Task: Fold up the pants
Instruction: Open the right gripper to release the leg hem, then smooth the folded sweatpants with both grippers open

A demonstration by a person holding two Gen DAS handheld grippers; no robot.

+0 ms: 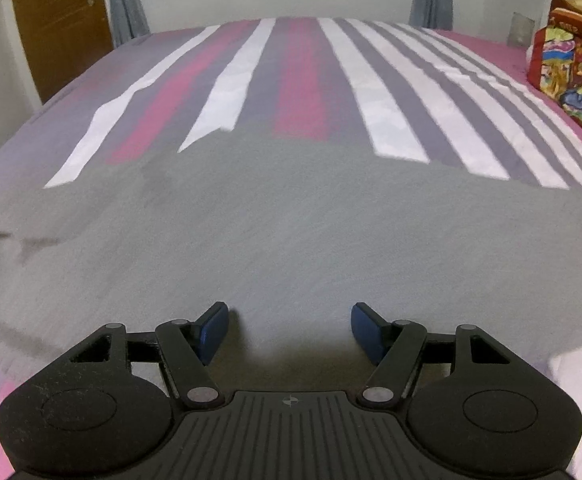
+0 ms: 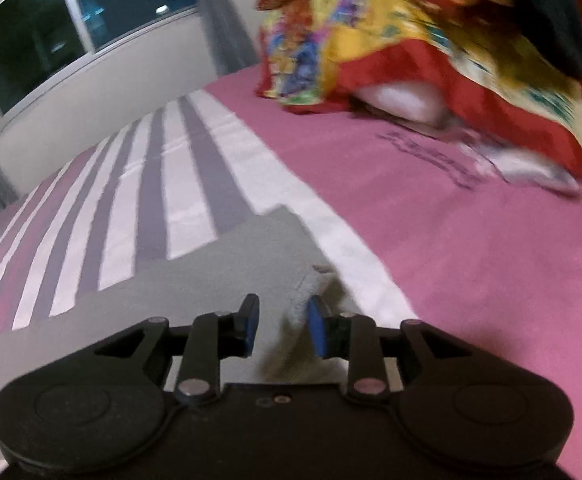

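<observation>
The grey pants (image 1: 291, 220) lie spread flat on the striped bedspread (image 1: 291, 72) and fill the middle of the left wrist view. My left gripper (image 1: 289, 330) is open and empty just above the grey cloth. In the right wrist view the pants (image 2: 227, 272) end at an edge with a lighter hem (image 2: 311, 292) near the white stripe. My right gripper (image 2: 283, 326) is open, with that hem edge between its blue pads (image 2: 317, 330); I cannot tell whether they touch it.
A colourful red and yellow cloth pile (image 2: 431, 40) sits on the pink part of the bed (image 2: 451, 240), also in the left wrist view (image 1: 571, 64). A wooden door (image 1: 55, 20) and grey curtains (image 1: 125, 0) stand beyond the bed. A window (image 2: 71, 28) is on the wall.
</observation>
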